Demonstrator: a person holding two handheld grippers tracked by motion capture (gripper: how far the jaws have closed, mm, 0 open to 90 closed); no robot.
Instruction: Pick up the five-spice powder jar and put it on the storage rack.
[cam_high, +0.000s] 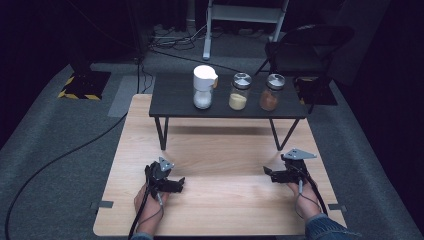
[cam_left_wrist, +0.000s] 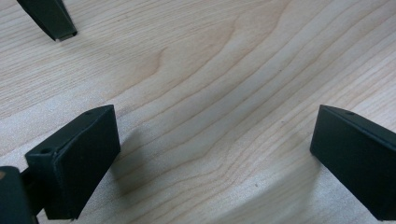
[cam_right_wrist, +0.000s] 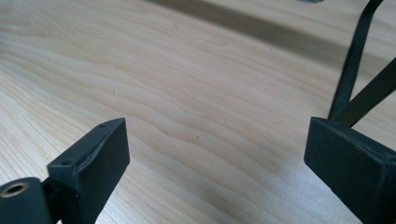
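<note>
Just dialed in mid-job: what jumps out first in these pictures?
Three jars stand in a row on the small dark table at the far end of the wooden table: a white-lidded jar with white powder on the left, a jar with yellow powder in the middle, a jar with reddish-brown powder on the right. Nearer, the left tool and right tool sit low over bare wood, both open, holding nothing.

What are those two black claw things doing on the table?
A person holds the left gripper and the right gripper low over the wooden table, both open with nothing between the jaws. On the small dark shelf behind them stand a white-lidded jar, a yellow-filled jar and a brown-filled jar, all untouched.
</note>
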